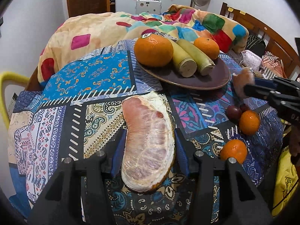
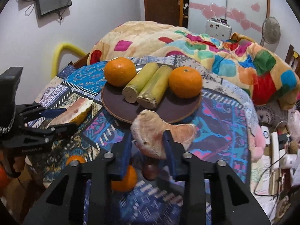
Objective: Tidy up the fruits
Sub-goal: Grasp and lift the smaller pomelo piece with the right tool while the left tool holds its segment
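A brown plate (image 1: 215,78) (image 2: 168,110) holds two oranges (image 1: 153,49) (image 2: 184,82) and two sugarcane pieces (image 1: 182,58) (image 2: 153,86). My left gripper (image 1: 148,140) is shut on a large pomelo wedge (image 1: 146,140), seen also in the right wrist view (image 2: 75,112). My right gripper (image 2: 148,142) is shut on a peeled pomelo segment (image 2: 151,129) and holds it above the cloth just in front of the plate; the left wrist view shows it too (image 1: 241,82).
Two small oranges (image 1: 249,122) (image 1: 233,151) and dark round fruits (image 1: 233,113) lie on the patterned cloth (image 1: 93,78) to the right. A bunched colourful blanket (image 1: 105,30) lies behind the plate. Cables and clutter (image 2: 277,140) sit at far right.
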`<state>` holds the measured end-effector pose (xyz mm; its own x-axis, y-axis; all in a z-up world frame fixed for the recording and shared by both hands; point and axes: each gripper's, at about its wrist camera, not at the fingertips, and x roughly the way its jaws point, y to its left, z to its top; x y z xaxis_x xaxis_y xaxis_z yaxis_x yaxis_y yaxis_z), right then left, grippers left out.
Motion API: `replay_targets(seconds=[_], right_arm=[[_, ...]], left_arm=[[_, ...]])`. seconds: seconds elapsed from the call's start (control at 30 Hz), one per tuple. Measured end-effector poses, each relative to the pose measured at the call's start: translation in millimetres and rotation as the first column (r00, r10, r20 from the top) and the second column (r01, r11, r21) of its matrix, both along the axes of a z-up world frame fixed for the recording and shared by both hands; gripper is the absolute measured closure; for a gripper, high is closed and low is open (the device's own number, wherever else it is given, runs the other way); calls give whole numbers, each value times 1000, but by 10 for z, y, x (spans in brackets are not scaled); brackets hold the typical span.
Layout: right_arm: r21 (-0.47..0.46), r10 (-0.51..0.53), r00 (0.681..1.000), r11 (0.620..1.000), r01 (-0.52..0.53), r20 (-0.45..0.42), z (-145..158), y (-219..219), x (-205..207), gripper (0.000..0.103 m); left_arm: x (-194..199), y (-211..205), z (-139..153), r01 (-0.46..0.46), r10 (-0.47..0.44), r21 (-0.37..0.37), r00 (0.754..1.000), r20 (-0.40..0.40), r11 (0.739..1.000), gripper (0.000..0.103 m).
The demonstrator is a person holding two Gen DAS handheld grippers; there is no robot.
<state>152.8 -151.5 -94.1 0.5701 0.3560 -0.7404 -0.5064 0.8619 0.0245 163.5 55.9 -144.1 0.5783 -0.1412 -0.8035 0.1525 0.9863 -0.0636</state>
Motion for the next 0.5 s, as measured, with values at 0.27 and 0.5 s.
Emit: replay_targets(seconds=[0.27, 0.5], right_arm=[[-1, -75, 996, 997, 75, -41, -78, -519, 5, 85], [-2, -99, 987, 995, 100, -126, -283, -776, -24, 85]], left_arm=[[-69, -1, -4, 0, 0, 4, 1000, -3, 1000, 52], [-101, -5, -19, 2, -2, 16, 1000, -22, 1000, 53]])
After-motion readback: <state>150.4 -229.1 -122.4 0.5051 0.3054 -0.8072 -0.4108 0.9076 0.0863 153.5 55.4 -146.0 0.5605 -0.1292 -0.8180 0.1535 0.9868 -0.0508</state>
